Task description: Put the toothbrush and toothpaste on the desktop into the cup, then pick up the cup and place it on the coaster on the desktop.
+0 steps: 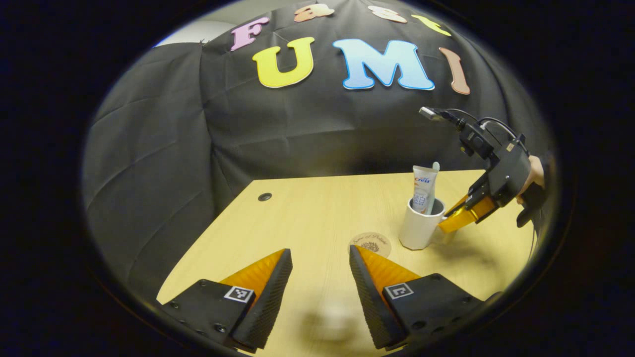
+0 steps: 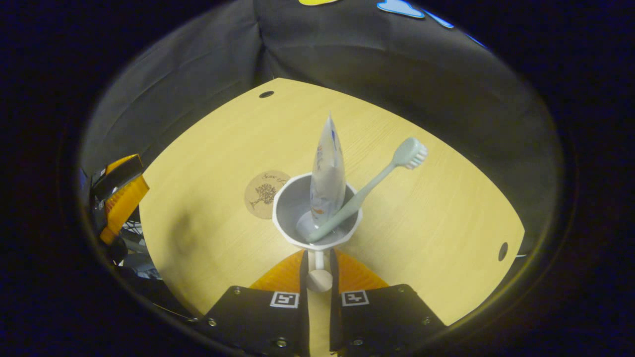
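We had the right gripper (image 2: 317, 260) clamped on the handle of the white cup (image 2: 317, 213), because lifting by the handle keeps the toothpaste tube (image 2: 327, 173) and toothbrush (image 2: 369, 191) upright inside. The cork coaster (image 2: 263, 193) lay just beside it. Our left gripper (image 1: 320, 270) waited apart, holding nothing, over the pale wooden worktop (image 1: 307, 213).

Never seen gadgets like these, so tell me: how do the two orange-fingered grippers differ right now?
The left gripper has its fingers spread wide over bare desk, holding nothing; the right gripper has its fingers closed on the handle of the cup. The left gripper sits away from the cup, near the coaster; the right one touches it. Both have orange fingers and black bodies.
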`<state>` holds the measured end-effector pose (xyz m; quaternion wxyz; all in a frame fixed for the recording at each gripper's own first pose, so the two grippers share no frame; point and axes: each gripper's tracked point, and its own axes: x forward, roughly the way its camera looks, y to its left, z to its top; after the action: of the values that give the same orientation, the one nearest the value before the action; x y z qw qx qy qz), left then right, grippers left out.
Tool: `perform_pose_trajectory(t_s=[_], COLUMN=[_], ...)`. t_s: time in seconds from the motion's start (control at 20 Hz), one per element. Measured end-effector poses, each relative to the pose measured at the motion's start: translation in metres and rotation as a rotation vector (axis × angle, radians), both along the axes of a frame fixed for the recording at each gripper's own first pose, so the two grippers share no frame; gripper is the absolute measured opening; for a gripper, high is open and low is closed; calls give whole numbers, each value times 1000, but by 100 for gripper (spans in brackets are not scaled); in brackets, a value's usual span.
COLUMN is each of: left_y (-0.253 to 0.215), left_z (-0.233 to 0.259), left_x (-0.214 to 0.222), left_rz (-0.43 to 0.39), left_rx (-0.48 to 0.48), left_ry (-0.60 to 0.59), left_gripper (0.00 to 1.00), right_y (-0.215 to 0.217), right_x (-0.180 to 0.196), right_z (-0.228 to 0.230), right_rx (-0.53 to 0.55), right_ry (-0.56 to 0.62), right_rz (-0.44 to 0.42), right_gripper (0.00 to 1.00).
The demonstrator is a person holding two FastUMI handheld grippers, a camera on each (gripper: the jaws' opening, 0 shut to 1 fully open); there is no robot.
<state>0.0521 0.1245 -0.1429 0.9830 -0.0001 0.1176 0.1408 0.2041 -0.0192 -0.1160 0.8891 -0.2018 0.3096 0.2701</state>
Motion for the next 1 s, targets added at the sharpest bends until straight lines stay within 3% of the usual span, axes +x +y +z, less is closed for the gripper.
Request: perform_pose_trajectory(t_s=[0.05, 0.1, 1.0], left_y=[0, 0, 7], left_z=[1, 1, -1], left_x=[0, -1, -29], left_rz=[4, 4, 31], left_rx=[1, 0, 3], left_ry=[0, -2, -9], left_gripper=[81, 81, 81], right_y=[-3, -1, 5], right_x=[-4, -3, 0], right_z=[2, 2, 1], right_rx=[-7, -2, 42], right_ry=[1, -2, -51], right_rz=[-18, -20, -1], right_gripper=[17, 7, 7])
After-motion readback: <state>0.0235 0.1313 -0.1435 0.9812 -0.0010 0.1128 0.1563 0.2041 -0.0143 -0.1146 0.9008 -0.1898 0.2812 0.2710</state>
